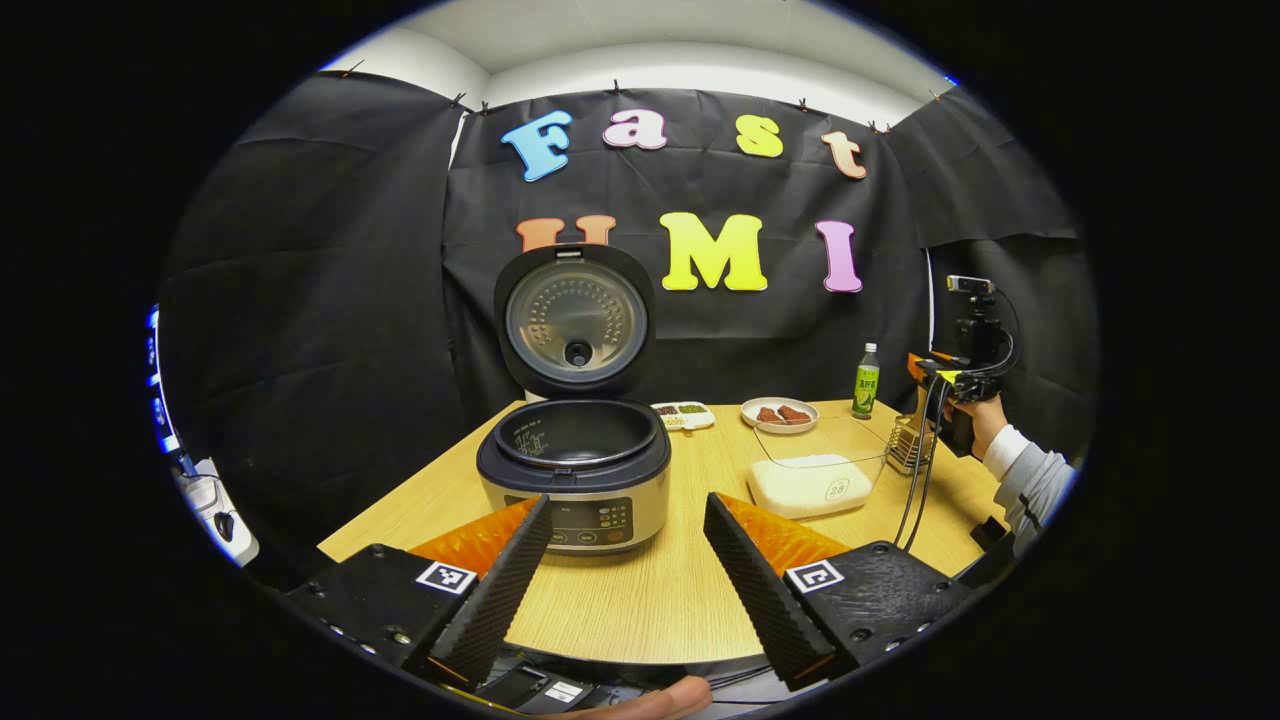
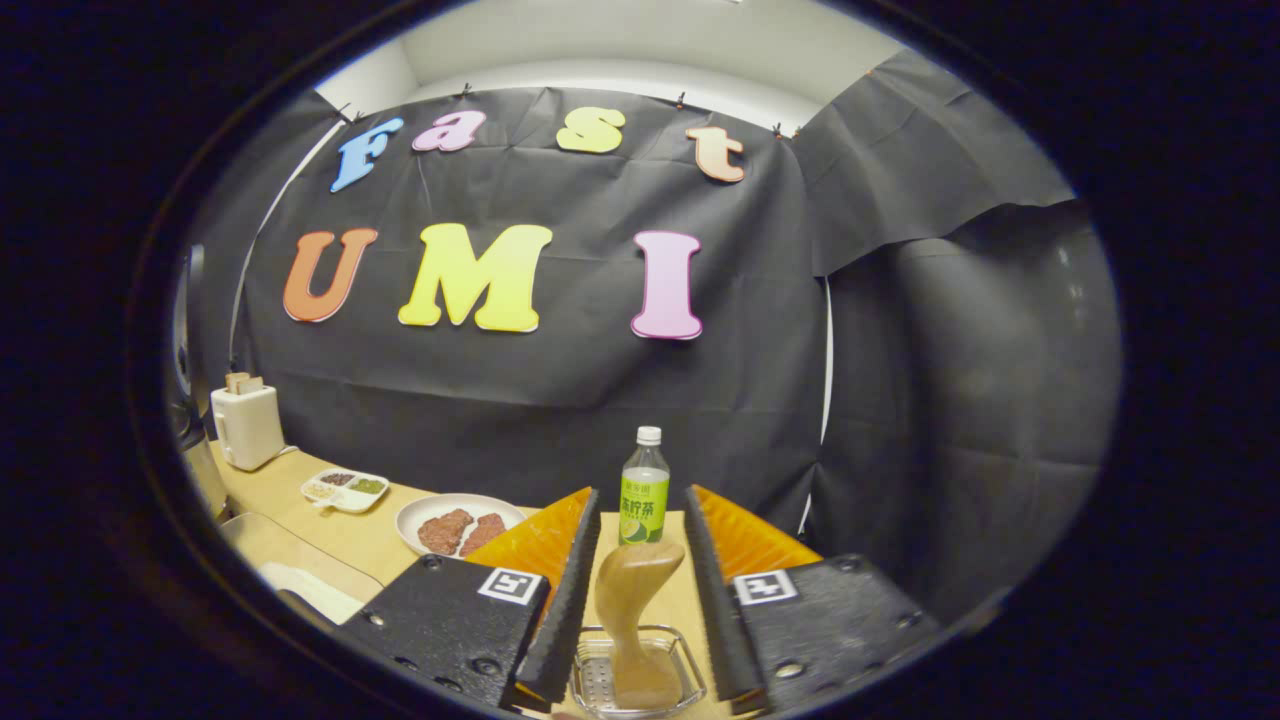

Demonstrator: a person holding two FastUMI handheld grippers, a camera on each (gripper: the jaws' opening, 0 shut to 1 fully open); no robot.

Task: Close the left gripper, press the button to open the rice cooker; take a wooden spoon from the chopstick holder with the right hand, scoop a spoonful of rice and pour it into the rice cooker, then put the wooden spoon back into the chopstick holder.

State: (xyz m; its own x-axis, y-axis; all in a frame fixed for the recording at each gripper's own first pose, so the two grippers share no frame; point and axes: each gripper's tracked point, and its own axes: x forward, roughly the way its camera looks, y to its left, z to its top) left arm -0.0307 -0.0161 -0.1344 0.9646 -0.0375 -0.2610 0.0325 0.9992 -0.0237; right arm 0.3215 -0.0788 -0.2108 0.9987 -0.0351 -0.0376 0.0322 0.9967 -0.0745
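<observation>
The rice cooker (image 1: 574, 475) was seen already open on the bench (image 1: 650, 590). The right hand-held gripper (image 2: 636, 610) was held apart around the wooden spoon (image 2: 632, 600) standing in the chopstick holder (image 2: 590, 680), not yet clamped; closing on the spoon was judged next. The left hand-held gripper (image 1: 625, 570) was spread. Black cloth walled the booth.

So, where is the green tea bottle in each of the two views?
Left gripper view: the green tea bottle stands at the table's far right edge, behind the plate of meat.
Right gripper view: the bottle is in the centre, just beyond the tongs.
Shared landmark: the plate of meat, left of the bottle.
</observation>
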